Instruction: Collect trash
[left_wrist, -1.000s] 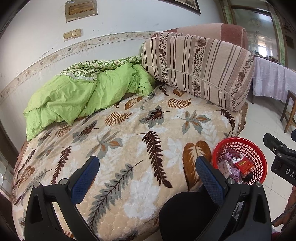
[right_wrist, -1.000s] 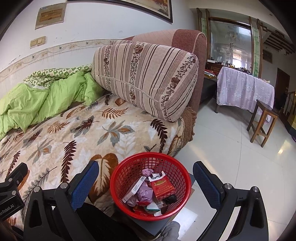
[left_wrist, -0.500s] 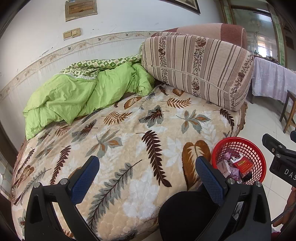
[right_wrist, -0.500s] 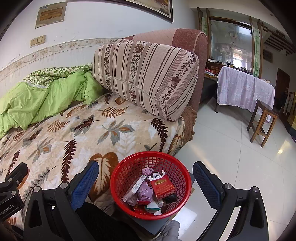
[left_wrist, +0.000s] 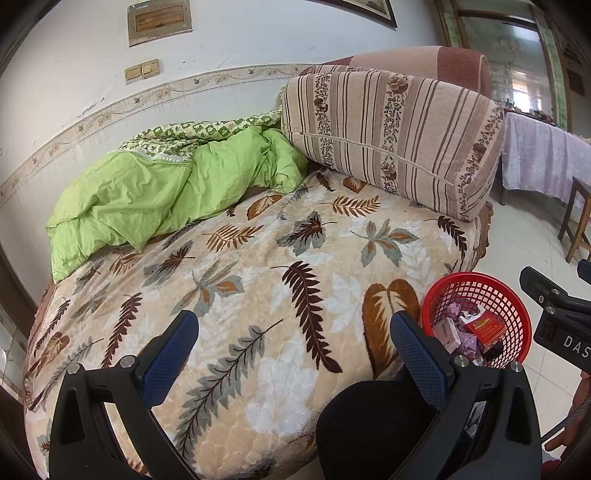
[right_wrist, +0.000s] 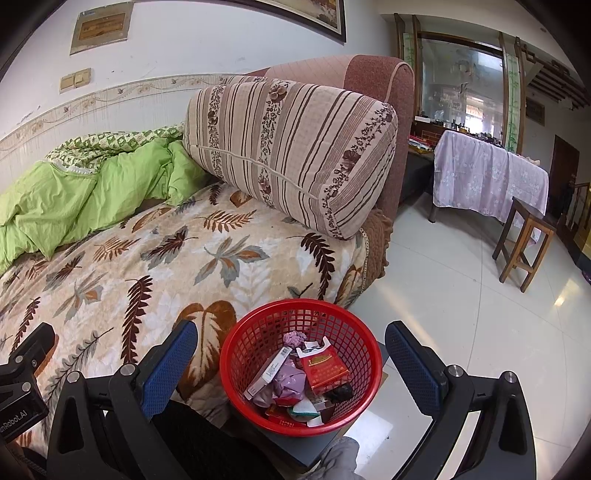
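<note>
Leaf-print bed (left_wrist: 258, 266) | red basket (right_wrist: 301, 365) – trash jumbled | both tongs spread – empty

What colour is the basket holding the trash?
Red basket, seen best in the right wrist view.

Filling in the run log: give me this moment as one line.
left tool: open, empty, over bed | right tool: open, empty, over basket | basket: holds trash

Red plastic mesh basket (right_wrist: 301, 369); plush leaf-print blanket (left_wrist: 258, 288); crinkled green cloth quilt (left_wrist: 147, 195); glossy floor tiles (right_wrist: 461, 314); wooden stool (right_wrist: 524, 243); matt claw pads (right_wrist: 168, 365).
</note>
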